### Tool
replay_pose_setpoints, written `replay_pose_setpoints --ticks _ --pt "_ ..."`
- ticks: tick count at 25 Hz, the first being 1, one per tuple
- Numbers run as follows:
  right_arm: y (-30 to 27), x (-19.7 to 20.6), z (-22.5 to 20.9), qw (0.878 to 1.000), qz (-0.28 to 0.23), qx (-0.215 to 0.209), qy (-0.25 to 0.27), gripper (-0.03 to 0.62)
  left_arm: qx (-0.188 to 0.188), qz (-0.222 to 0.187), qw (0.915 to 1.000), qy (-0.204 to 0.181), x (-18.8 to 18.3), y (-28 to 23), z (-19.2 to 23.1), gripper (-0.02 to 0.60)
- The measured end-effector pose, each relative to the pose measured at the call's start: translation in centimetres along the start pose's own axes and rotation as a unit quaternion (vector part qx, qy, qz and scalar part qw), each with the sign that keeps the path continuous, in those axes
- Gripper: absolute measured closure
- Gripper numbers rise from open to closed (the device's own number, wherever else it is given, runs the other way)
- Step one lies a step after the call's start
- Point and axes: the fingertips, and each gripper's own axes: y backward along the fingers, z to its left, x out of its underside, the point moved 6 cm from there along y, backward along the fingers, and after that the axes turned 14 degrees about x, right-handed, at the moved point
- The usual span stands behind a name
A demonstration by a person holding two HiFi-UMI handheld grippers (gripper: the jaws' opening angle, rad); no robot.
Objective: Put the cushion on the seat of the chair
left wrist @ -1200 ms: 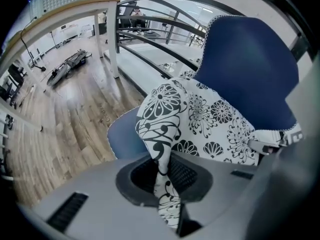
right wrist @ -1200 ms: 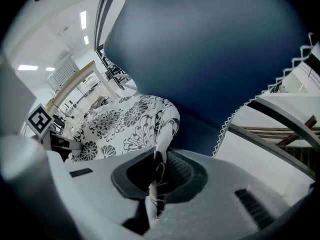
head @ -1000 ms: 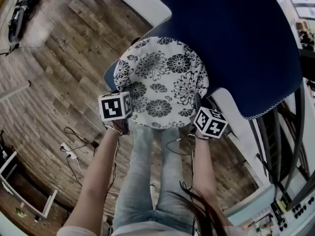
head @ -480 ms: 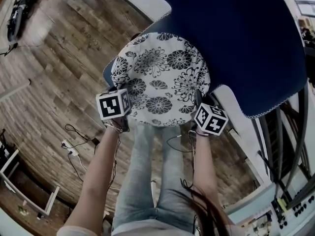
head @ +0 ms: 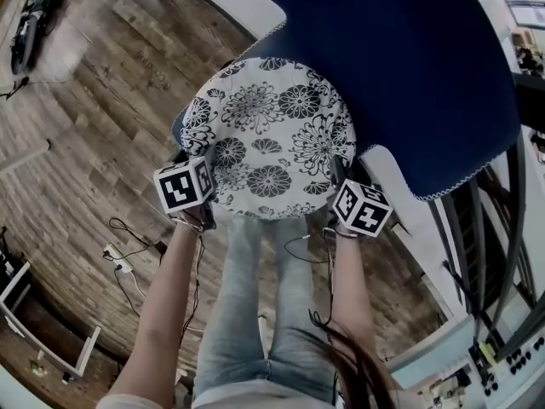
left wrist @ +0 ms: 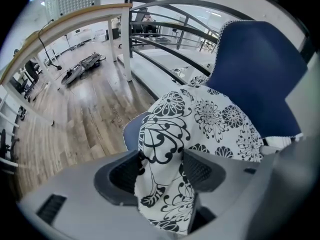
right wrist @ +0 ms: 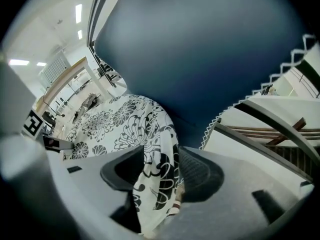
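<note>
The round white cushion (head: 268,135) with black flowers lies on the seat of the dark blue chair (head: 409,66), against its backrest. My left gripper (head: 204,196) is at the cushion's near left edge and my right gripper (head: 339,181) at its near right edge. In the left gripper view the jaws of the left gripper (left wrist: 162,171) are opening, and a fold of the cushion (left wrist: 215,124) stands loosely between the pads. In the right gripper view the right gripper (right wrist: 155,171) is opening as well, with the cushion's hem (right wrist: 115,124) hanging between its pads in front of the chair back (right wrist: 200,59).
The chair stands on a wooden floor (head: 102,126). Cables and a power strip (head: 119,262) lie on the floor to the left. The person's legs (head: 255,313) are right in front of the seat. A white ledge and dark railing (head: 477,228) run along the right.
The cushion and both marker cubes have shifted a little to the left and up in the head view. The cushion now lies flatter on the seat.
</note>
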Motion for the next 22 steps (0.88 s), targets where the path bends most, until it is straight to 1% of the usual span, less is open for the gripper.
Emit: replay_pose_setpoints --ticks 2,5,9,12,14,16,18,22 --pt "0.6 -0.3 -0.2 1.0 -0.005 0.002 0.002 0.365 -0.009 -0.012 0.9999 0.003 -0.3 0.8 -0.1 0.318" --pt "1.8 -0.5 -0.8 1.0 -0.012 0.003 0.004 0.355 -0.012 -0.028 0.9994 0.014 -0.2 2.0 -0.5 0.308" --pt "4.2 -0.6 -1.2 1.0 -0.02 -0.007 0.001 0.353 -0.003 -0.044 0.9984 0.036 0.9 3.8 -1.2 0.307" --pt "7.3 -1.0 -1.1 0.999 -0.031 -0.024 0.007 0.355 0.003 -0.07 0.9964 0.048 1.1 6.9 -2.6 0.307" --pt "9.7 -2.0 -0.7 0.998 -0.045 -0.041 0.012 0.355 0.008 -0.099 0.9943 0.039 0.5 9.8 -4.4 0.307" --pt "12.8 -2.8 -0.4 0.996 -0.059 -0.058 0.019 0.358 0.01 -0.13 0.9913 0.016 0.0 13.5 -6.6 0.307" --pt "16.4 -3.7 -0.3 0.994 -0.074 -0.073 0.025 0.365 0.021 -0.169 0.9854 -0.002 -0.2 17.4 -9.0 0.307" --pt "23.4 -7.0 -0.7 0.986 -0.129 -0.102 0.037 0.395 0.051 -0.265 0.9624 -0.033 -1.6 25.1 -13.7 0.307"
